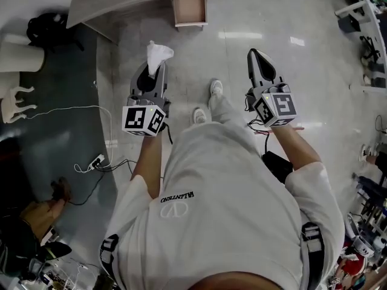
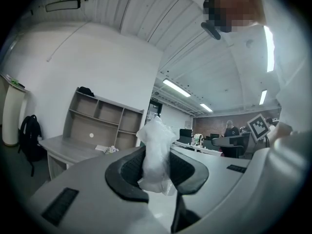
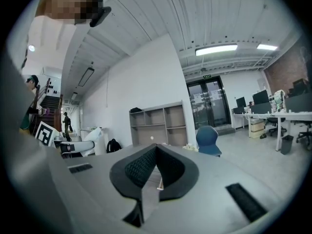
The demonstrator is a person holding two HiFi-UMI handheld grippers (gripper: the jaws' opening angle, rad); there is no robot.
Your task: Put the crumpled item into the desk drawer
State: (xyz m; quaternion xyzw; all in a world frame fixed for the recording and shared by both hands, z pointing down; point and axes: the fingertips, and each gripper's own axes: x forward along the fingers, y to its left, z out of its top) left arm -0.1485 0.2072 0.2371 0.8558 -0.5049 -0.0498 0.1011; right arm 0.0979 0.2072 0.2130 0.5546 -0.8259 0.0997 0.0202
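- Left gripper [image 2: 156, 170] clamps crumpled white item [image 2: 157, 145] between its pads; top half sticks out past the tips
- Right gripper [image 3: 155, 165] closed tip to tip, empty
- Drawer [image 1: 190, 8] stands open, well ahead of item

We see a black backpack [image 1: 45, 26] beside a white cylinder [image 1: 21, 57], with a white animal figure [image 1: 15, 98] near them. A power strip [image 1: 96, 160] lies on the floor [image 1: 272, 59], and a blue chair [image 3: 208, 139] stands near open shelves [image 3: 158, 123].
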